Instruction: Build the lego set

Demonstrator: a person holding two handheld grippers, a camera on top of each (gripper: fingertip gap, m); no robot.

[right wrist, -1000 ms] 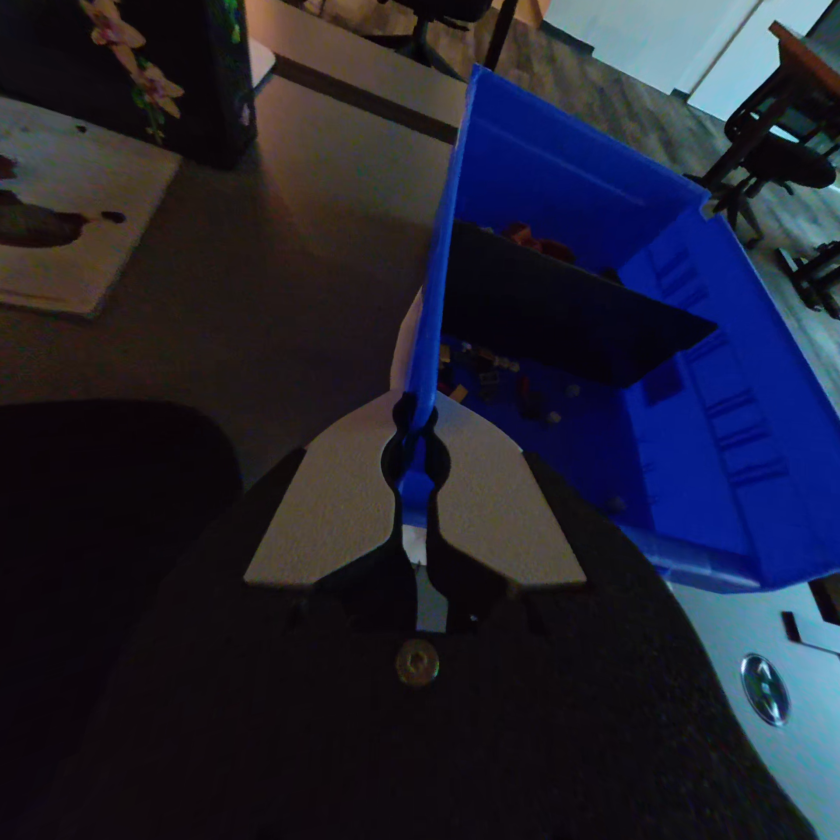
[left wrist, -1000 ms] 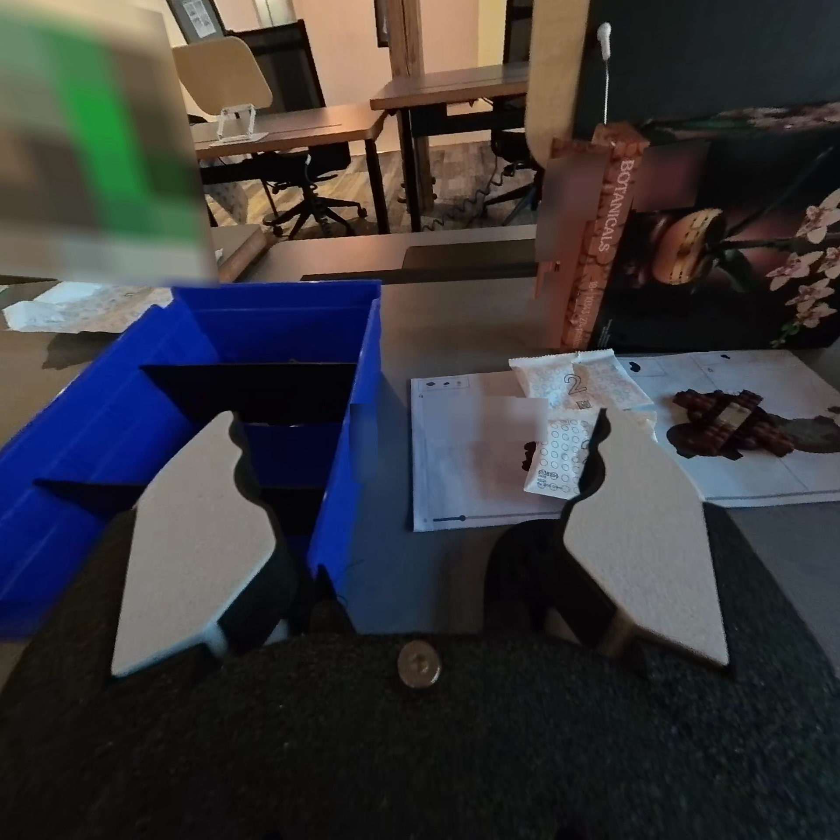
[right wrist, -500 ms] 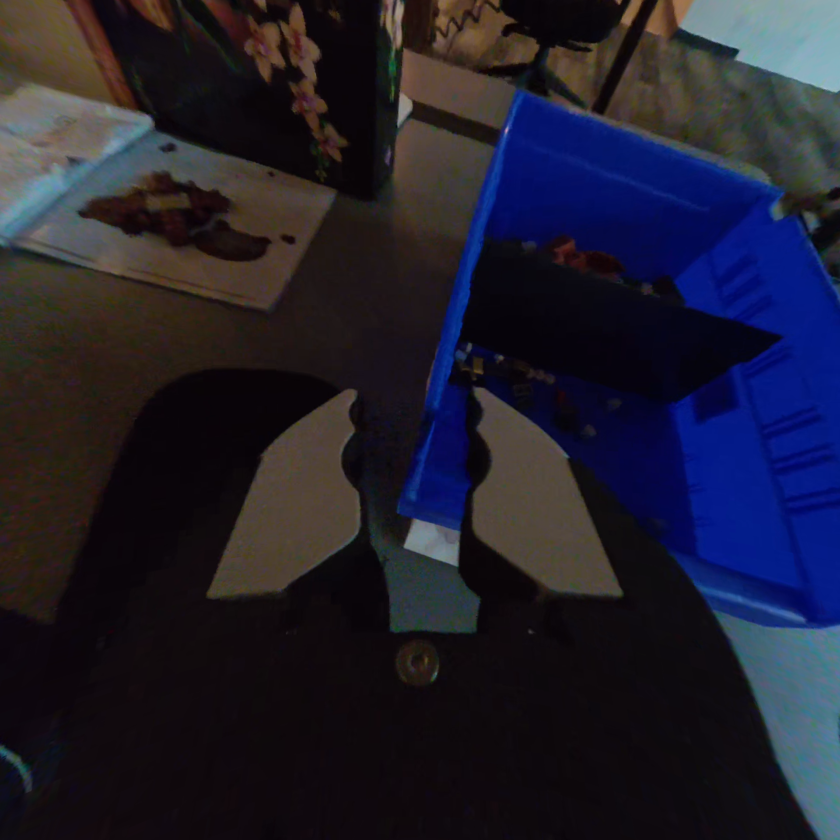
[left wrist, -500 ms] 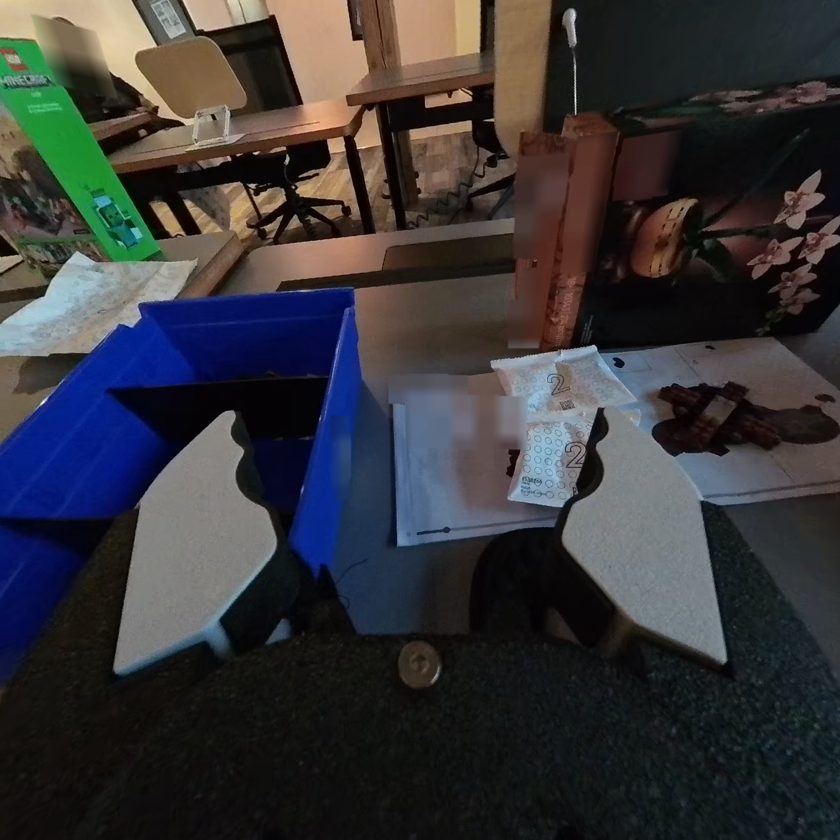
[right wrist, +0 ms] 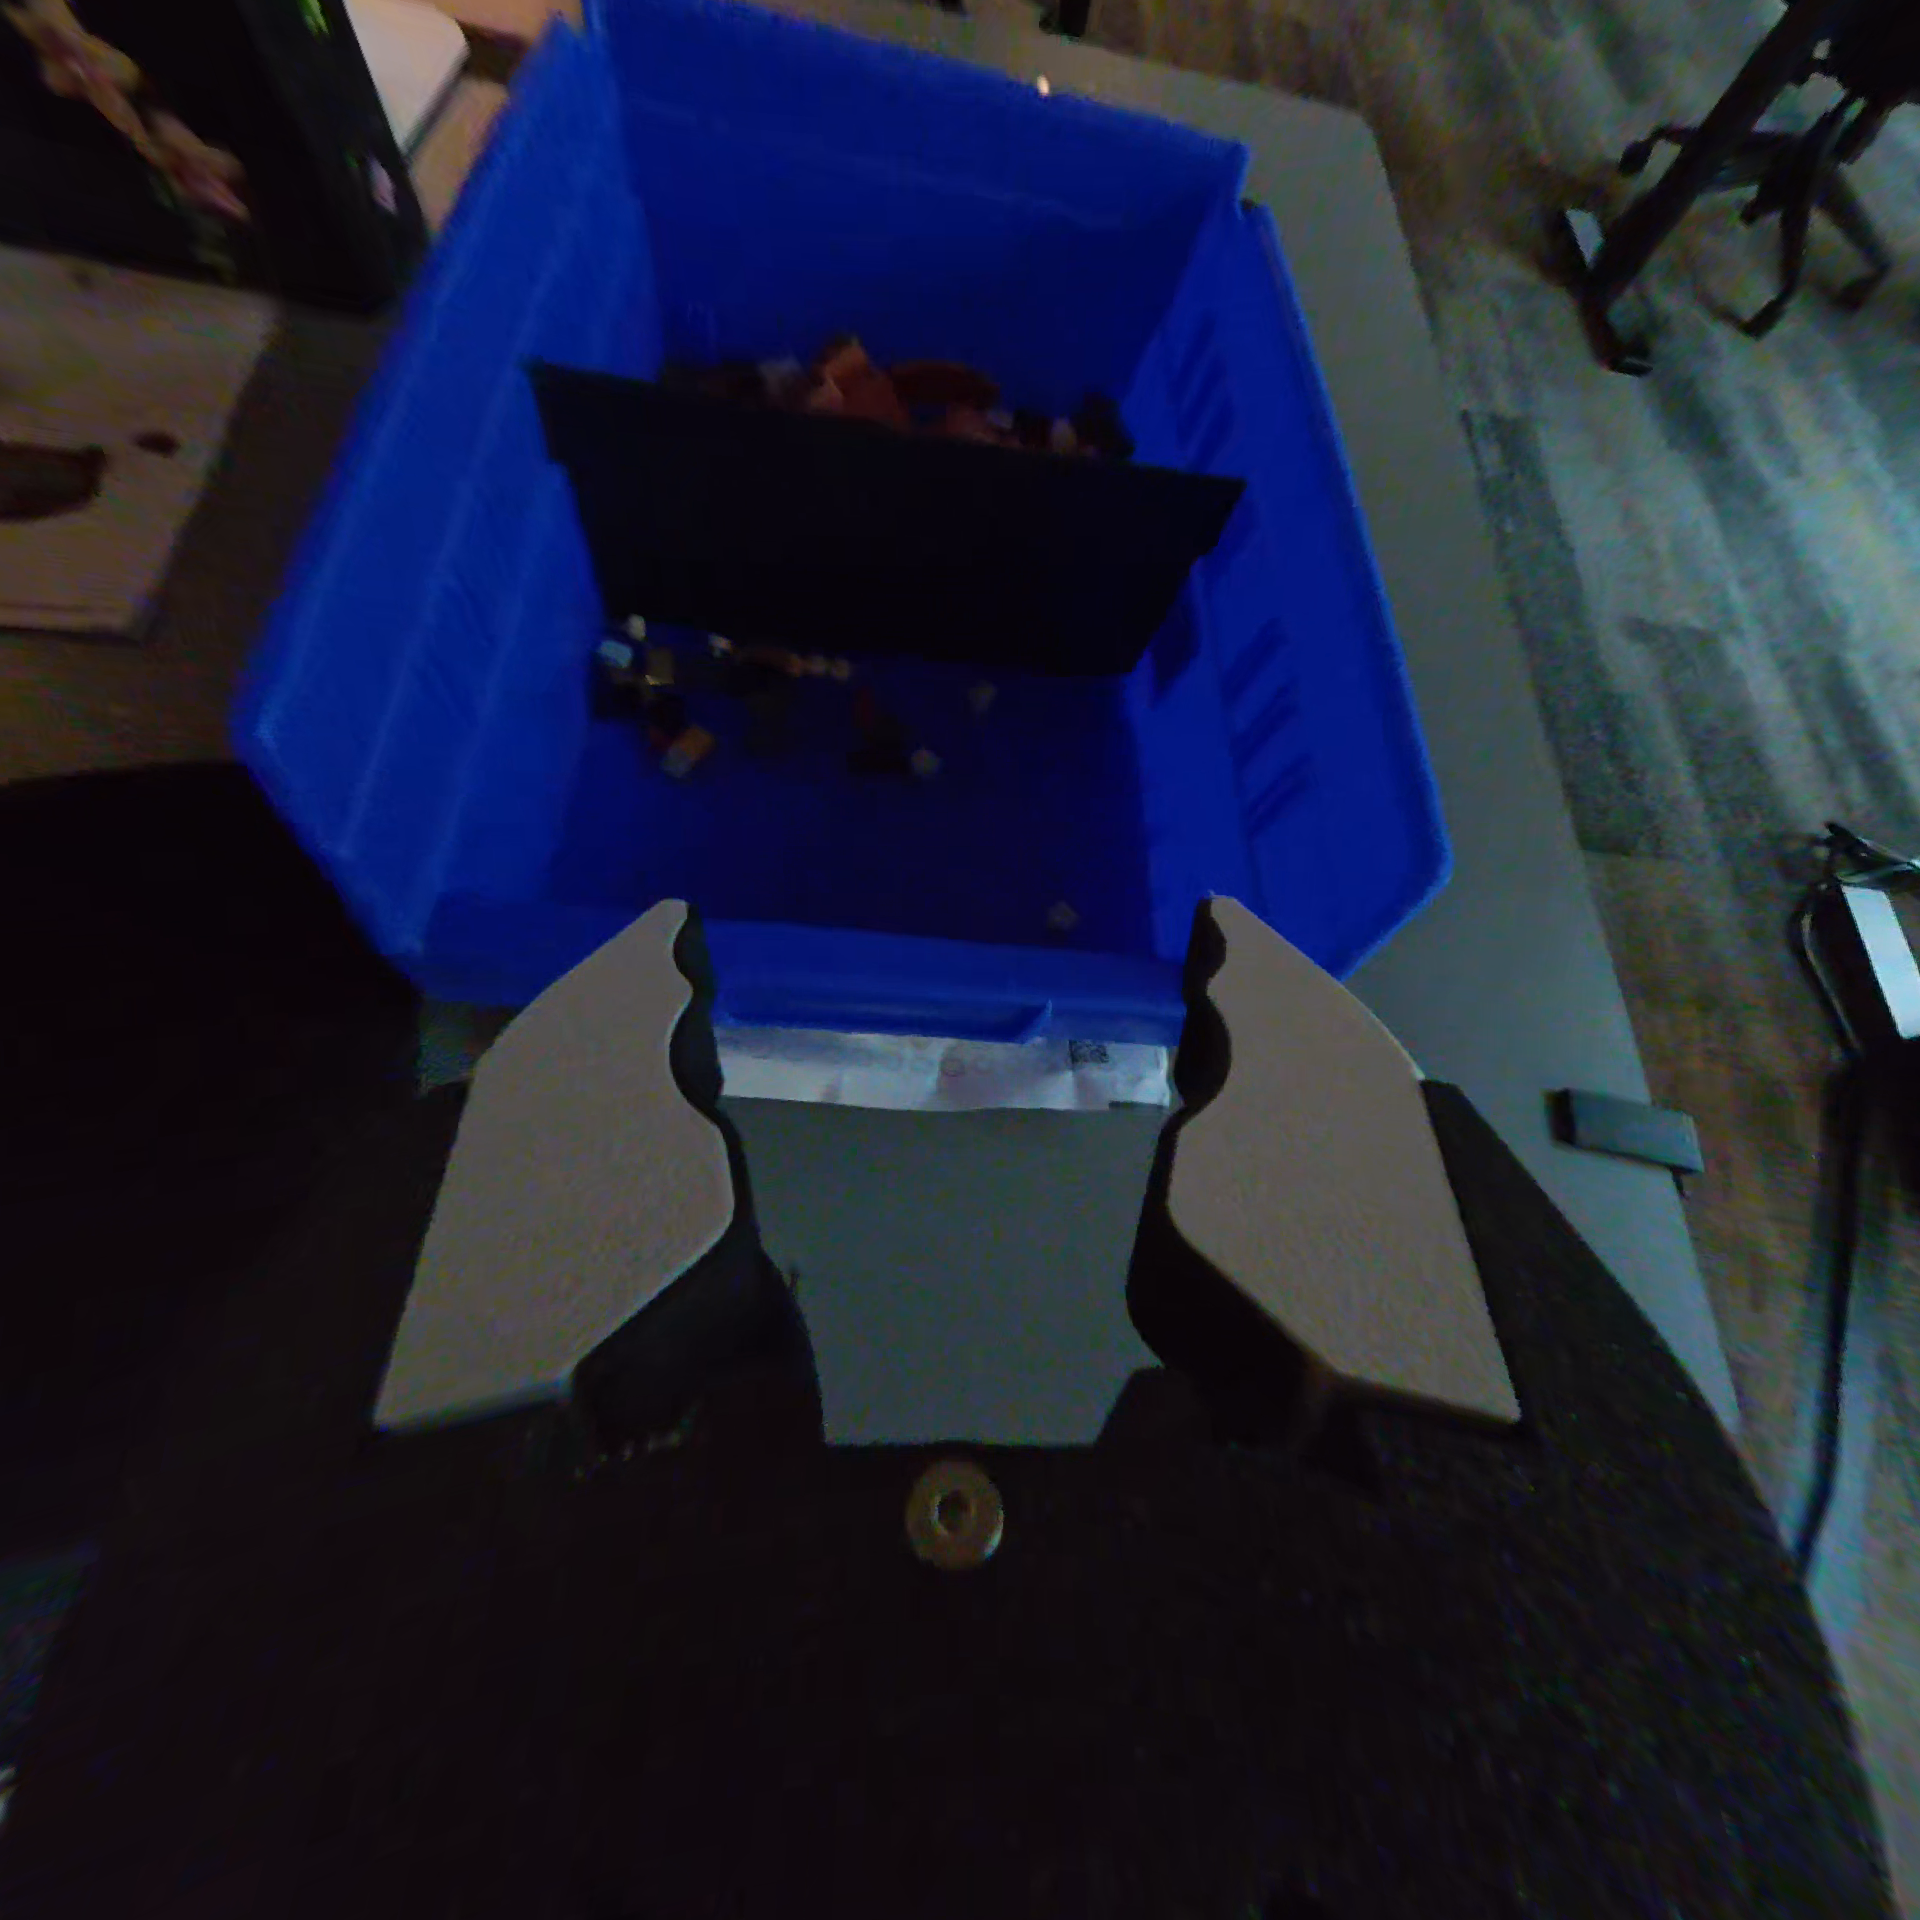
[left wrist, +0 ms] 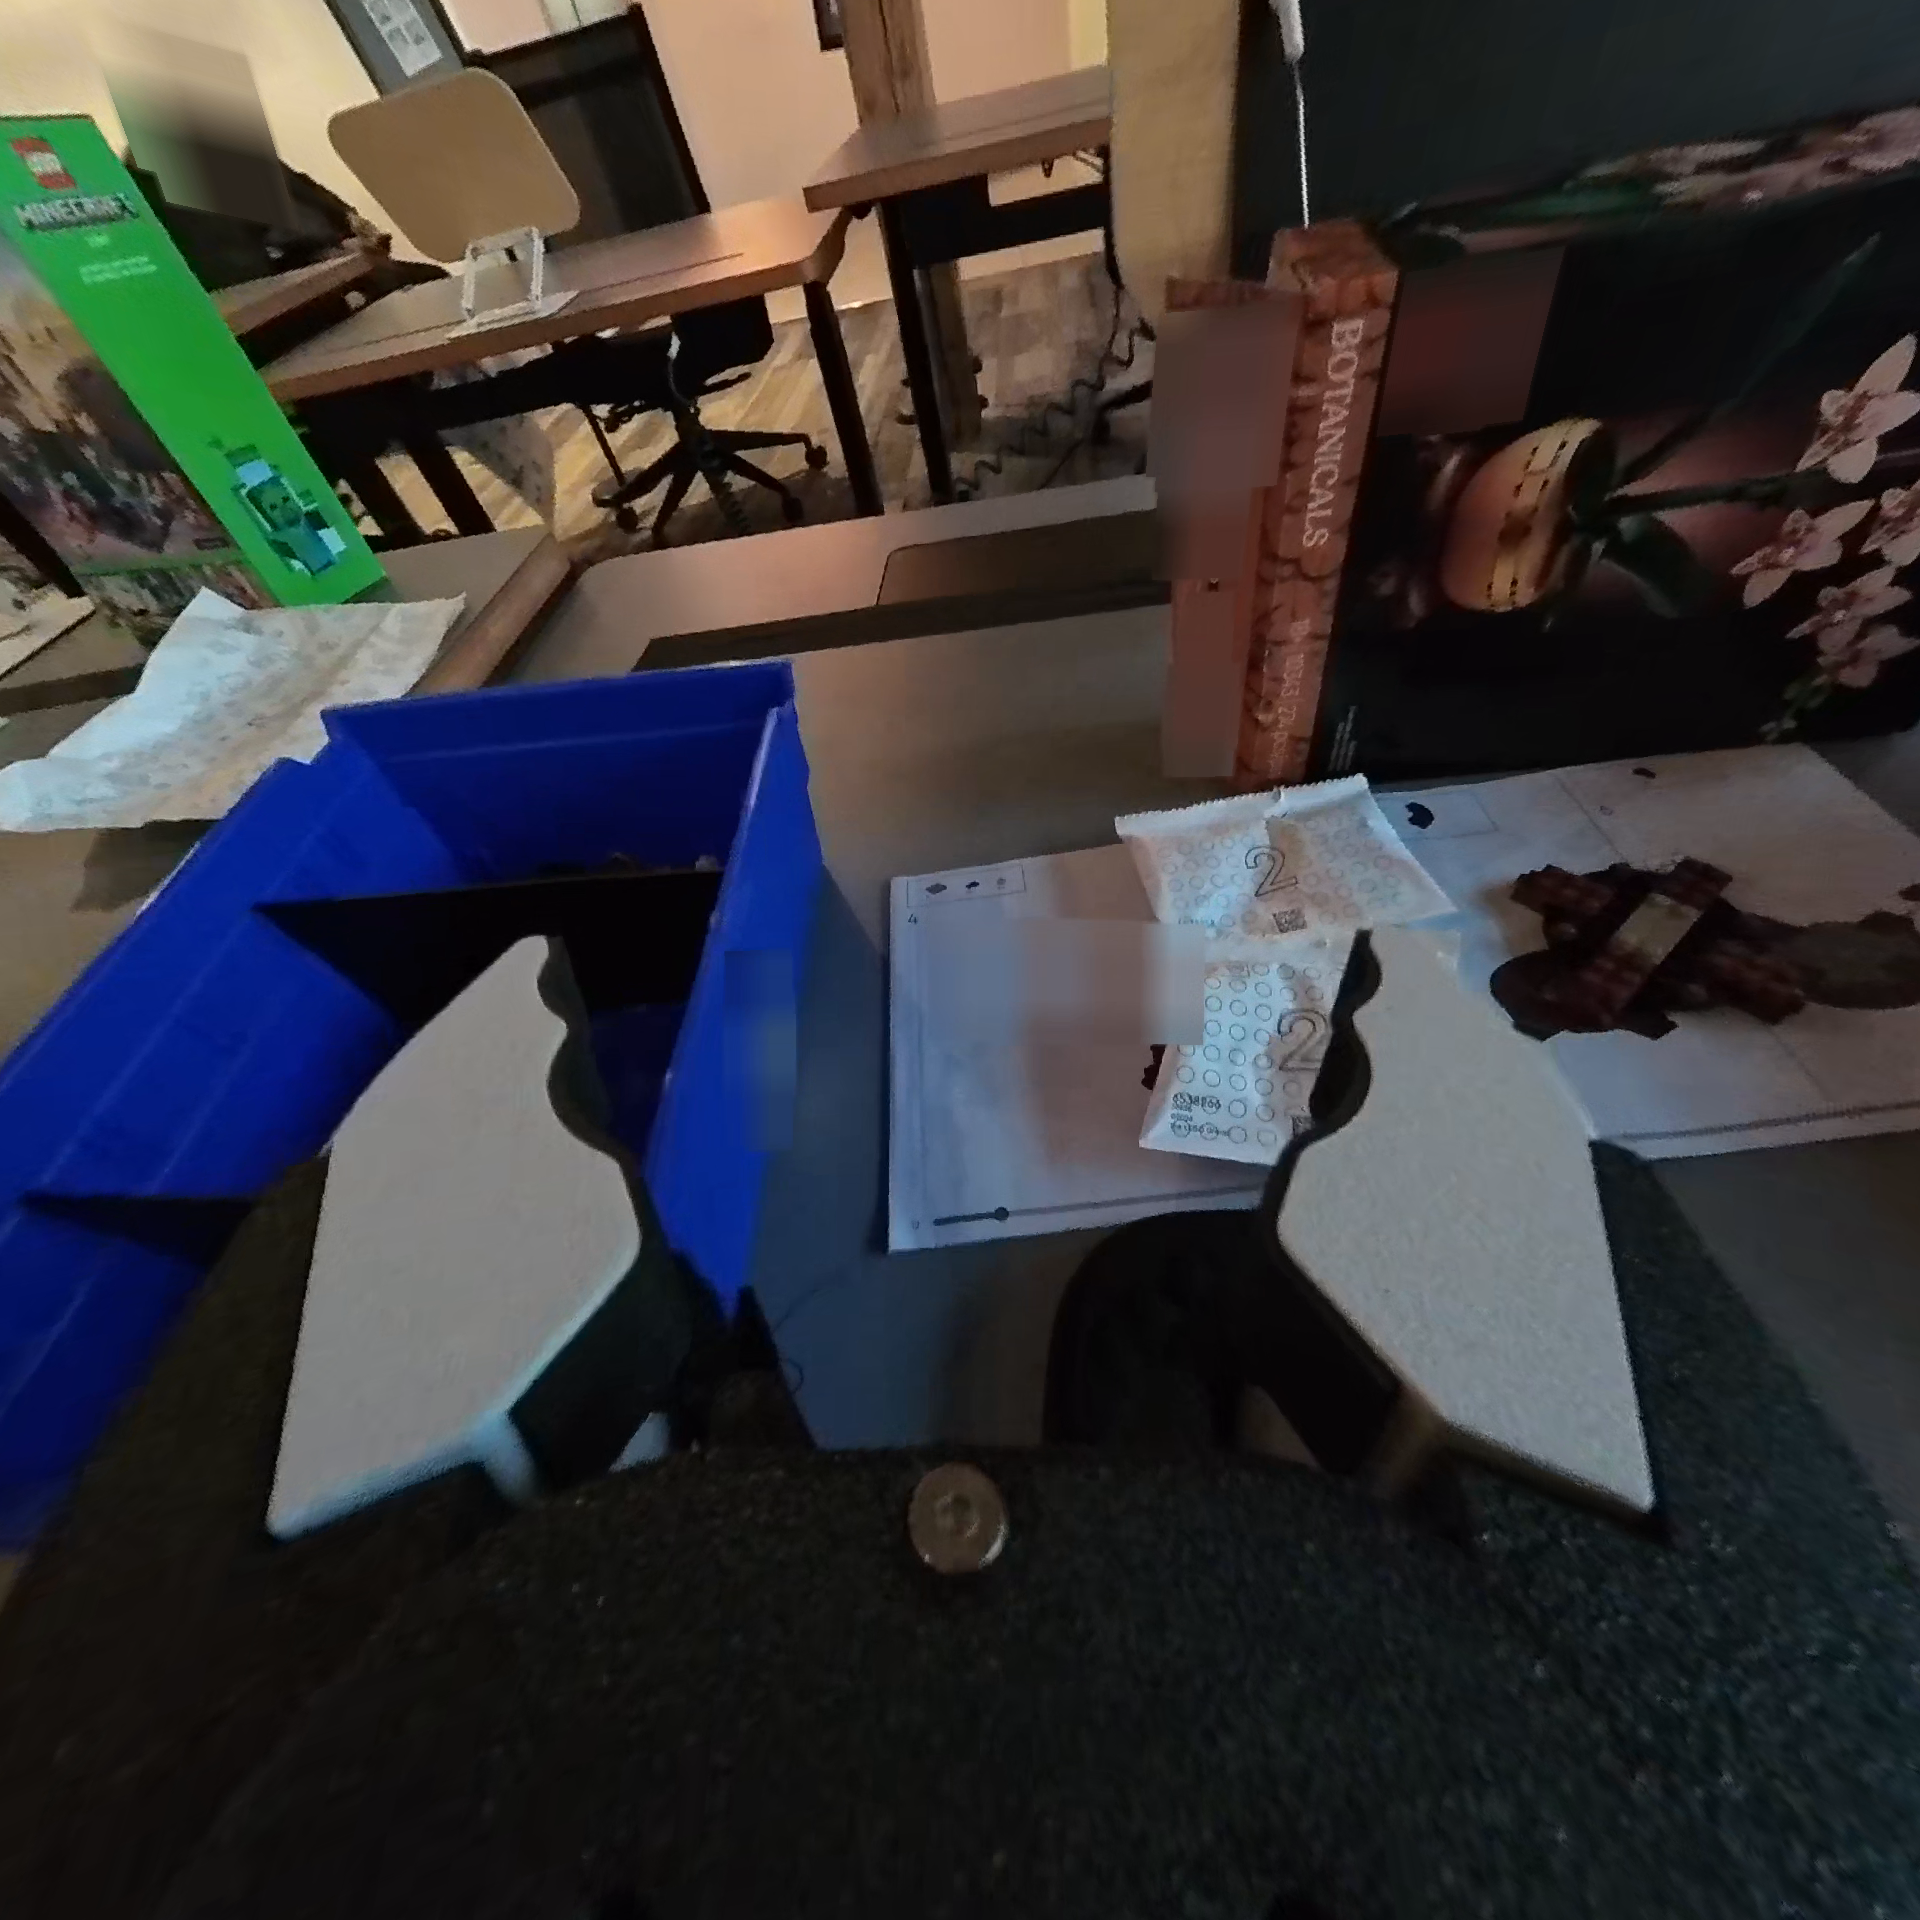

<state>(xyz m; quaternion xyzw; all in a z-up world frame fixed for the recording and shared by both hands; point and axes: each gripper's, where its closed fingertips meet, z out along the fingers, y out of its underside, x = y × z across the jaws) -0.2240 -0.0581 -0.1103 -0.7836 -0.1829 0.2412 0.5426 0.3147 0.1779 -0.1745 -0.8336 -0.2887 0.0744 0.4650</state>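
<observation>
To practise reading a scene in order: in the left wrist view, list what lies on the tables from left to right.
Green box → crumpled white paper → blue bin → open instruction booklet → white numbered bags → brown brick build.

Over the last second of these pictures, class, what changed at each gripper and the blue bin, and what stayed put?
The right gripper let go of the blue bin: its jaws, earlier shut on the bin's side wall, now stand open before the front rim. The left gripper stayed wide open and empty, straddling the bin's corner. The two white bags and booklet did not move.
</observation>
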